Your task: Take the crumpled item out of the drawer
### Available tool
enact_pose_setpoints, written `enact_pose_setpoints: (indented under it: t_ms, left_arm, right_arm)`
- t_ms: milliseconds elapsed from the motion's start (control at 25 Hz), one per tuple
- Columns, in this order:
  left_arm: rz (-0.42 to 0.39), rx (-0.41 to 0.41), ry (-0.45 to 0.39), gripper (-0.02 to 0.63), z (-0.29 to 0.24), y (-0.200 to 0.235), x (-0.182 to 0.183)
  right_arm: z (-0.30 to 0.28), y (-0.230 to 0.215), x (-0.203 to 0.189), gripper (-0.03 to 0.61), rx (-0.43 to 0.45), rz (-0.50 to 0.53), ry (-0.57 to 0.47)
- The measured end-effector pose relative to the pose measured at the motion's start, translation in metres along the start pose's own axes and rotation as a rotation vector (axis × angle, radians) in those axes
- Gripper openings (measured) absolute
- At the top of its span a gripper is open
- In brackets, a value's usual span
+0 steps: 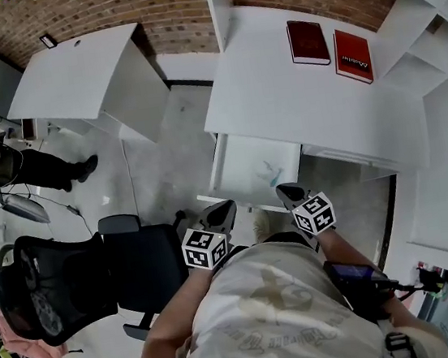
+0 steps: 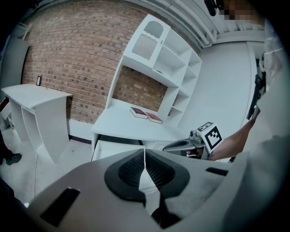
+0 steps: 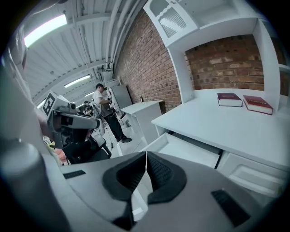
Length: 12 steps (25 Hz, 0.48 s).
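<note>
The white drawer (image 1: 235, 172) stands pulled open under the white desk (image 1: 278, 93). Inside it a pale crumpled item (image 1: 271, 172) shows only faintly. My left gripper (image 1: 226, 206) hovers just in front of the drawer's near left corner, shut with nothing in it. My right gripper (image 1: 284, 191) hangs over the drawer's near right edge, also shut and empty. In the left gripper view the pads (image 2: 156, 170) meet in front of the drawer (image 2: 102, 148), with the right gripper (image 2: 181, 145) beside. The right gripper view shows closed pads (image 3: 158, 174) before the drawer (image 3: 181, 152).
Two red books (image 1: 308, 42) (image 1: 353, 55) lie at the back of the desk. A black office chair (image 1: 82, 283) stands close on my left. A second white table (image 1: 83, 74) is at the far left, and a person (image 3: 104, 113) stands beyond it. White shelves (image 1: 428, 49) rise at right.
</note>
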State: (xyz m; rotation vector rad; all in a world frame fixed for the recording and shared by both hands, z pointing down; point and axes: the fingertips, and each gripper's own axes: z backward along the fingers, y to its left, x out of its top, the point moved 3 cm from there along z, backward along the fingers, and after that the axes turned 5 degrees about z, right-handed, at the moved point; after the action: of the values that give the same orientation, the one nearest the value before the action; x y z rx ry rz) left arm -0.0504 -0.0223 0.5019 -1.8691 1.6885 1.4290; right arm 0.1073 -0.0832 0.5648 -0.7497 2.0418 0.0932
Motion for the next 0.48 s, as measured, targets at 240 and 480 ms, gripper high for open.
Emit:
enact_pose_setpoints:
  t_ms: [240, 480]
  left_arm:
    - [0.014, 0.028, -0.006, 0.028, -0.007, 0.011, 0.009]
    - [0.038, 0.045, 0.004, 0.028, -0.018, 0.02, 0.013]
  right_arm:
    - [-0.018, -0.009, 0.0, 0.025, 0.032, 0.033, 0.048]
    - [-0.032, -0.022, 0.003, 0.025, 0.045, 0.044, 0.083]
